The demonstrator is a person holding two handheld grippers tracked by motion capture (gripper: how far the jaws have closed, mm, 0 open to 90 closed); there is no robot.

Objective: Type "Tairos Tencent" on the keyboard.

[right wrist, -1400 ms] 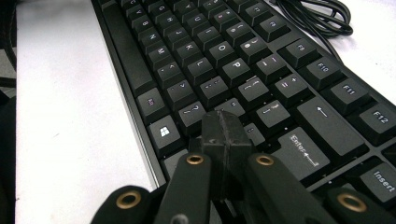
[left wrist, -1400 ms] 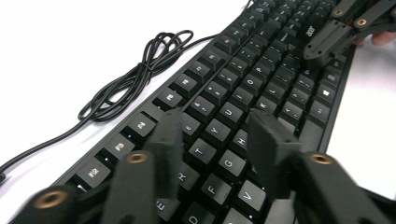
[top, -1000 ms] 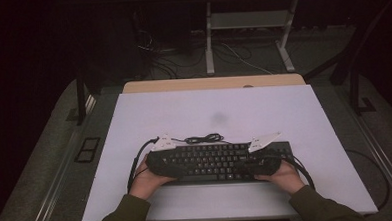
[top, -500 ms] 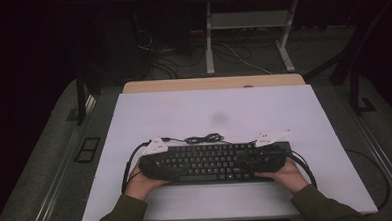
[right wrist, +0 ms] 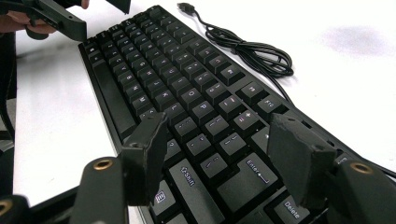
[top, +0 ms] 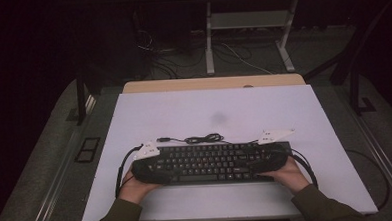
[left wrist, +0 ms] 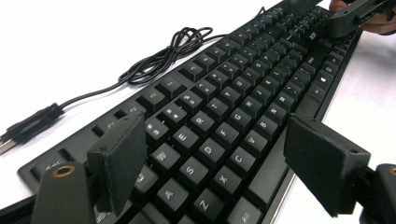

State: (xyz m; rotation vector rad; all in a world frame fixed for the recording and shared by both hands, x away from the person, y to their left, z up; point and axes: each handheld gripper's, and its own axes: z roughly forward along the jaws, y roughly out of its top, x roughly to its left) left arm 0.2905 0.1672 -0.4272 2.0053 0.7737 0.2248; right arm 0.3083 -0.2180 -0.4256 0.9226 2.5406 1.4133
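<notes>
While it lay flat near the front edge of the white desk (top: 184, 116), the keyboard (top: 211, 162) showed as a black full-size board w/ pale legends on its keys, its thin black cable (top: 198, 139) coiled just behind it and ending in a USB plug. Beyond the desk the room was dark, w/ grey floor and a metal stand. Left gripper (left wrist: 215, 163) sat at the keyboard's left end and right gripper (right wrist: 217, 154) at its right end, each w/ jaws apart over the keys, pads not pressing; the right one's jaws had just been opening.
</notes>
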